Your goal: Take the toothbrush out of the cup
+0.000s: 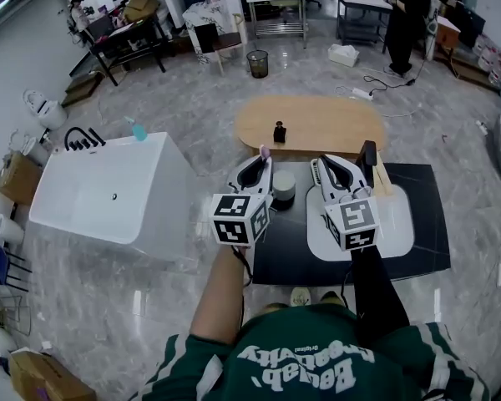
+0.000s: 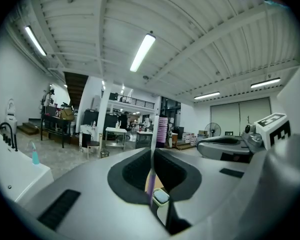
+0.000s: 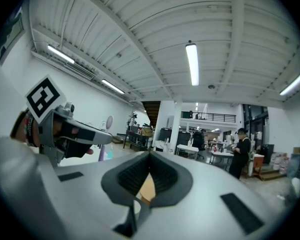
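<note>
My left gripper (image 1: pixel 265 162) is shut on a toothbrush (image 1: pixel 265 151) that stands upright above the jaws, its pink head at the top. In the left gripper view the toothbrush (image 2: pixel 153 134) runs up between the closed pads of my left gripper (image 2: pixel 152 151), purple handle below and pink bristles above. The toothbrush is lifted clear of the pale cup (image 1: pixel 283 189), which stands on the dark table just beside the left gripper. My right gripper (image 1: pixel 318 164) hovers to the right of the cup, shut, with nothing in it. Its jaws meet in the right gripper view (image 3: pixel 149 154).
The dark low table (image 1: pixel 422 224) carries a white mat (image 1: pixel 397 224). Beyond it is an oval wooden table (image 1: pixel 334 124) with a small dark bottle (image 1: pixel 279 132). A white bathtub (image 1: pixel 108 190) stands to the left. A person (image 1: pixel 409 19) stands far back right.
</note>
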